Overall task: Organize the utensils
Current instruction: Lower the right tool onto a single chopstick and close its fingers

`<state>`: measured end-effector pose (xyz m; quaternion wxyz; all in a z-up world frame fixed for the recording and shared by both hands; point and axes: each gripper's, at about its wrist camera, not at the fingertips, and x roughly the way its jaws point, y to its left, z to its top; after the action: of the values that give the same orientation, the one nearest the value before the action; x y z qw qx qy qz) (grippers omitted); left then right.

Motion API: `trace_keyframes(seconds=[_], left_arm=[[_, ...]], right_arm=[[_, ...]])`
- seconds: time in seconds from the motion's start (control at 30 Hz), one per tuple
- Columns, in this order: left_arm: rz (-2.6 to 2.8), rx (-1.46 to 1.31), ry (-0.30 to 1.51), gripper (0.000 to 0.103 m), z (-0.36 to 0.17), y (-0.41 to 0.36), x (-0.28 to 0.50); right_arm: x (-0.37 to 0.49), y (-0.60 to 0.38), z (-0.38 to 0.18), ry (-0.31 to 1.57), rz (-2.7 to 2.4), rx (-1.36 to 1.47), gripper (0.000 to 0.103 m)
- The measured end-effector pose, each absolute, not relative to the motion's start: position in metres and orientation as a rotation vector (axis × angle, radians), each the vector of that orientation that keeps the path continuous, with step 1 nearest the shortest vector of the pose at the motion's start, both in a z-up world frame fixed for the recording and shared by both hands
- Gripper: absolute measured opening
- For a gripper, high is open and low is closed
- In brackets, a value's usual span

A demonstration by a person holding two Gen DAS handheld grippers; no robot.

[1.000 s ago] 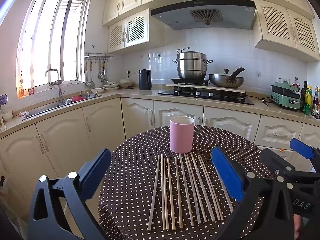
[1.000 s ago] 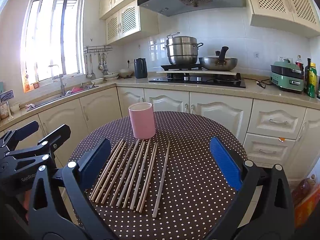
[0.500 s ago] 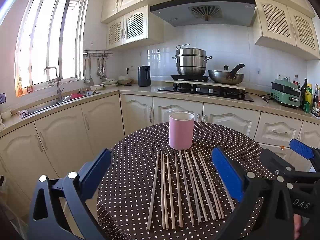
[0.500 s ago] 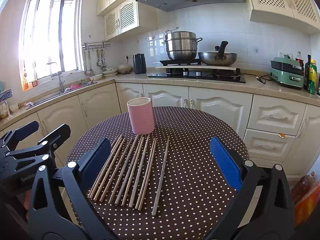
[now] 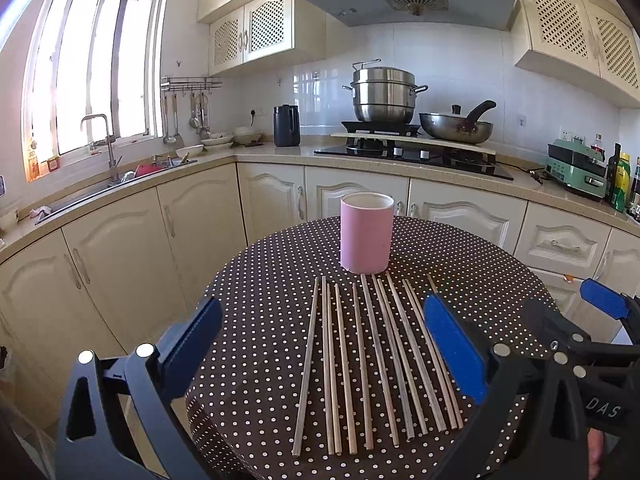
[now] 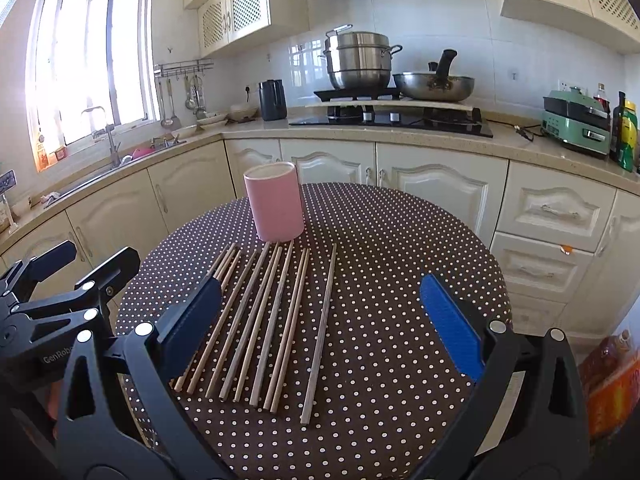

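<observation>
From the left wrist view, we hold the left tongs (image 5: pixel 322 344) wide open and empty above the near end of the chopsticks (image 5: pixel 372 364), which lie side by side on the counter (image 5: pixel 260 280), just in front of the pink cup (image 5: pixel 367 233). We judge the step to be picking up the first stick, so we would come down on one at the edge of the row, pinch it near its middle so it does not tip, and lift it clear of its neighbours before turning it upright over the cup. The sticks are thin, round, pale wood and look likely to roll; the dotted brown cloth under them looks soft, and the cup is a smooth, straight-sided cylinder standing upright. From the right wrist view, the right tongs (image 6: pixel 320 316) are likewise spread wide with nothing in them, hovering in front of the cup, and one stick lies a little apart on the right of the row.
</observation>
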<state>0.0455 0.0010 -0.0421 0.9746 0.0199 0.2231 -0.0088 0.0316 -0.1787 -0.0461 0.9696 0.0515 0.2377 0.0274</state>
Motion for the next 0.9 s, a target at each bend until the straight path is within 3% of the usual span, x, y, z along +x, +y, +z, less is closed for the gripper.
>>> trace_keyframes(seconds=[0.9], left_arm=[[0.103, -0.044, 0.786, 0.099, -0.111, 0.053, 0.161]], right_arm=[[0.148, -0.193, -0.117, 0.794, -0.105, 0.082, 0.097]])
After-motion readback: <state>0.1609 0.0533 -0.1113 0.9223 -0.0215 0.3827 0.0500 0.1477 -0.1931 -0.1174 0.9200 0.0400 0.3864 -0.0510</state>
